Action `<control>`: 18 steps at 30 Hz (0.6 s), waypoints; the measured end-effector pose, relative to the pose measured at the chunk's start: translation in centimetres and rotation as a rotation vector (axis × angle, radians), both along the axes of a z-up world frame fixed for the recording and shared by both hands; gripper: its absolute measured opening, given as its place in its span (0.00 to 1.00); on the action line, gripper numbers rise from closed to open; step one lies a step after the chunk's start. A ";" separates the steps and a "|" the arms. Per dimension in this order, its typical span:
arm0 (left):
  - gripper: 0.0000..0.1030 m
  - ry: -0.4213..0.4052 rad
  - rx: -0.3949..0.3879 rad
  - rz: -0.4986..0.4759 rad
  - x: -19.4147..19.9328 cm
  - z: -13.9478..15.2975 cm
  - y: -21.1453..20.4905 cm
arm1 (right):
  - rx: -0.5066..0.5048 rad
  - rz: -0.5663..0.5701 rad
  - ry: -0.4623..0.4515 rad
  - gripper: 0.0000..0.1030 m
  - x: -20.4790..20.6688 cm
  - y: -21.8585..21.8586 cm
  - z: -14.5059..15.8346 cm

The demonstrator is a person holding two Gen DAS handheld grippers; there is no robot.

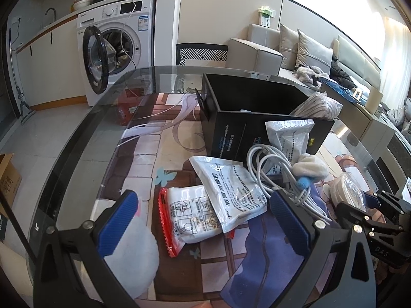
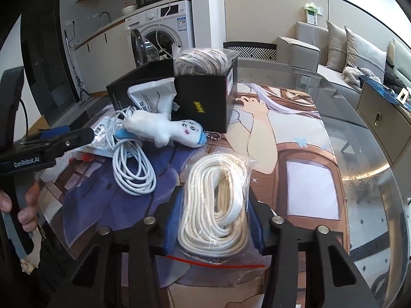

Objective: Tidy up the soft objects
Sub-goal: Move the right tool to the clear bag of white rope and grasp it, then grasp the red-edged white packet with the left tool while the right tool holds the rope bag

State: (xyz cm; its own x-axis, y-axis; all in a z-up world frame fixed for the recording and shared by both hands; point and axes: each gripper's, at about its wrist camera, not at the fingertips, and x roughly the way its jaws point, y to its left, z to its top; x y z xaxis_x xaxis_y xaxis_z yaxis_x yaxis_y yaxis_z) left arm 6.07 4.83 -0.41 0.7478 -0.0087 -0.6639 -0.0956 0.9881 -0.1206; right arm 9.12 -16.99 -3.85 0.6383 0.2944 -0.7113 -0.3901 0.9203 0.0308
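Right gripper (image 2: 214, 227) jaws clamping bagged rope (image 2: 215, 205)

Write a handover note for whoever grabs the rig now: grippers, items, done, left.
Right hand-held gripper: shut on the bagged rope, bag on the mat.
Left hand-held gripper: open, empty, above the packets.
Done: striped bundle sits in the black box.
Left: rope, plush toy, white cable, packets, the pouch leaning on the box, all outside it.
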 end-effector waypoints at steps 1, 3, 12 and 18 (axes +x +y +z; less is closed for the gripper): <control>1.00 0.002 -0.001 0.001 0.0 0.0 0.0 | 0.002 0.005 -0.005 0.42 -0.1 0.1 0.1; 1.00 0.003 -0.002 -0.002 0.0 -0.1 0.0 | 0.007 0.012 -0.017 0.42 -0.2 0.1 0.3; 1.00 0.012 -0.004 0.012 0.3 -0.5 0.2 | 0.063 0.023 -0.064 0.41 -0.8 -0.2 1.6; 1.00 0.023 -0.015 0.048 0.1 -0.4 0.9 | 0.082 0.031 -0.103 0.41 -1.1 -0.2 2.3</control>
State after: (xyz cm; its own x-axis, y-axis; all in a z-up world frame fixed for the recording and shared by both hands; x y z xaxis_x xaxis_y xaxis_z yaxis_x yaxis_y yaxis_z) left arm 6.20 5.76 -0.78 0.7321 0.0166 -0.6810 -0.1457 0.9804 -0.1327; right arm 8.02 -17.22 -1.55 0.6965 0.3693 -0.6152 -0.4232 0.9038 0.0634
